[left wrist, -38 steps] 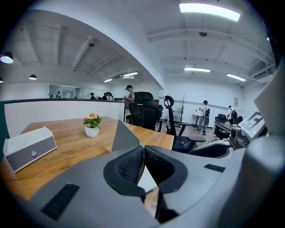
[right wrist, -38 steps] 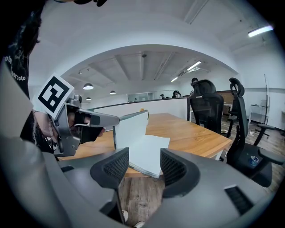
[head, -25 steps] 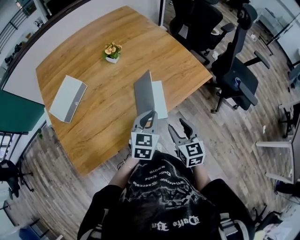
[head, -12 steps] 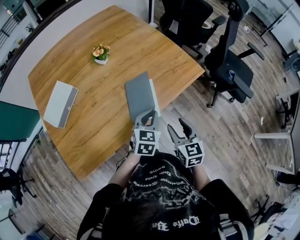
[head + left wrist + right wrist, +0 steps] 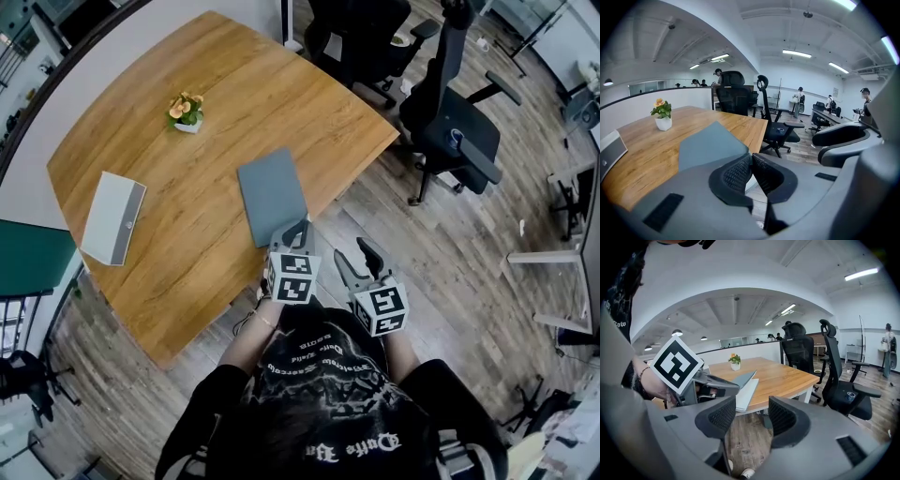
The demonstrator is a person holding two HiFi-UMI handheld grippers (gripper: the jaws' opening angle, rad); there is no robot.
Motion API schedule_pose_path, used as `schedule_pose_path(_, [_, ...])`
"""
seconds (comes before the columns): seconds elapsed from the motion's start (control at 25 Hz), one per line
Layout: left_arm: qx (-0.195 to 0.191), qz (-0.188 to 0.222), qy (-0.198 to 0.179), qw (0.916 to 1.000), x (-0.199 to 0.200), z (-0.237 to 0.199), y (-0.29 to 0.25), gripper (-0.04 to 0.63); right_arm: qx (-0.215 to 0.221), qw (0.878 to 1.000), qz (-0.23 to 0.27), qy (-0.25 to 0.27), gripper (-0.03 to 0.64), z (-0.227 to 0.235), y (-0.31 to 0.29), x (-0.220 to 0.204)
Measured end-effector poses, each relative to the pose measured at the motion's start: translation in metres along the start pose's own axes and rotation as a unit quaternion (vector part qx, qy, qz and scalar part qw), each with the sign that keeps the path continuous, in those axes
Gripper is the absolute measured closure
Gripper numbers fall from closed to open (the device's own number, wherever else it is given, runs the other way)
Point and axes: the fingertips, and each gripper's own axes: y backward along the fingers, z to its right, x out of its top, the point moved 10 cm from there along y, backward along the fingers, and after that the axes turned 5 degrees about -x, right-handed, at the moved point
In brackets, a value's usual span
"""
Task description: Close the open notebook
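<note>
- Notebook (image 5: 272,195) cover's dropped from standing up to nearly flat since a second ago. It sits on the wooden table (image 5: 216,84), straight ahead of the left gripper (image 5: 298,228).
- Left jaws are pinched together on the cover's near edge; right gripper (image 5: 353,250) jaws are apart, empty, off beside it.
- Cover looks thin, light, stiffish, so an edge grip seems fine.
- Exact pinch spot is hidden behind the left gripper itself.

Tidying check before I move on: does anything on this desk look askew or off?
Only the notebook: its grey cover sits slightly raised over the pages, pinched at its near edge by the left gripper. Nothing looks spilled or damaged.
</note>
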Motion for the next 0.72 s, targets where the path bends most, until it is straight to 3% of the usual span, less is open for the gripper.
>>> schedule_pose_path(0.72, [-0.031, -0.095, -0.002, 0.9950, -0.019, -0.002, -0.042, 0.551, -0.033, 0.999, -0.005, -0.017, 0.391, 0.002, 0.018, -0.009])
